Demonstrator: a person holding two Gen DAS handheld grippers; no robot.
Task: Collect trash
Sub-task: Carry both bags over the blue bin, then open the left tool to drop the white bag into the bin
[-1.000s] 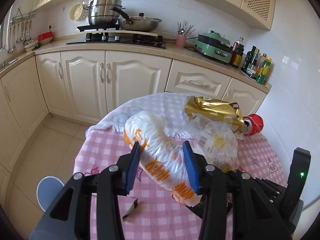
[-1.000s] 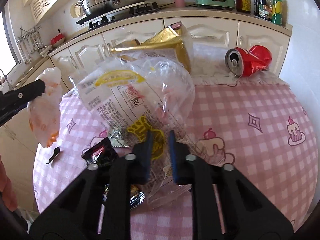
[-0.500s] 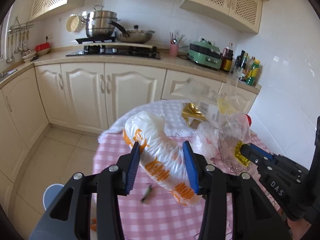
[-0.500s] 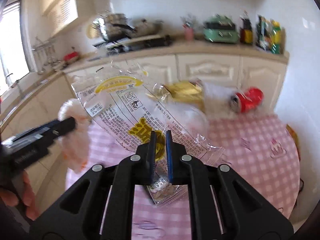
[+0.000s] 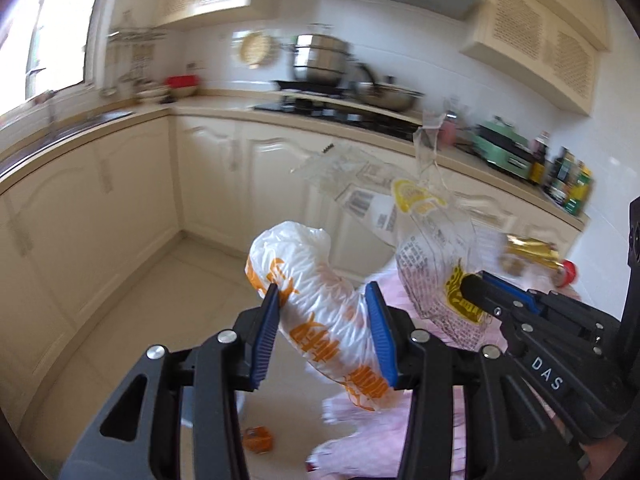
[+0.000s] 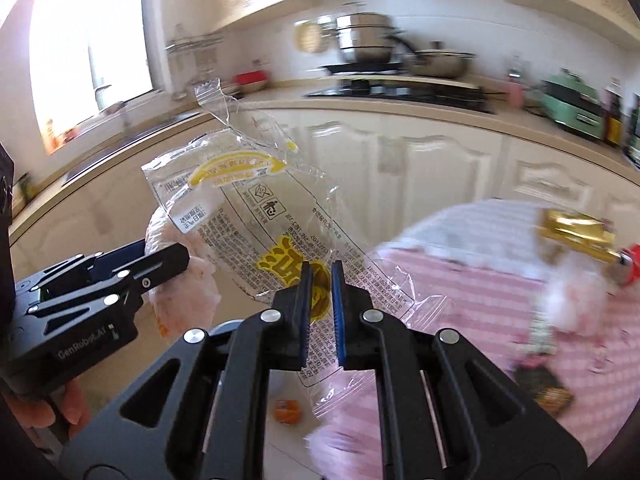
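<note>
Left gripper point(image 5: 322, 320): lower centre of the left wrist view, blue pads pressed on both sides of a white plastic bag with orange print point(image 5: 316, 308), jaws set fairly wide by the bag's bulk
White bag: crumpled and puffy, rising up and to the left out of the jaws, its lower end hanging to the right below the pads; held in the air above floor and table edge
Right gripper point(image 6: 320, 280): lower centre of the right wrist view, jaws nearly together, pinching a clear wrapper with yellow print point(image 6: 256, 216) near its yellow logo
Clear wrapper: fans up and to the left from the pads, small black text and a yellow arc at its top, torn flap at the upper left; in the left wrist view it hangs just right of the white bag, close to it
Grippers together: side by side, each visible in the other's view, left one at the left edge of the right wrist view point(image 6: 120, 268)
Table point(image 6: 500, 300): pink checked cloth, lower right of both views, blurred
On the table: gold foil bag point(image 6: 576, 228) and red can point(image 6: 632, 264) at the far right edge, dark wrapper point(image 6: 544, 388) nearer
Floor: small orange scrap point(image 6: 286, 410) on pale tiles, bottom centre
Background: cream cabinets, stove with steel pots point(image 5: 320, 60) in the upper centre, green appliance point(image 5: 504, 146) at the right, all blurred
</note>
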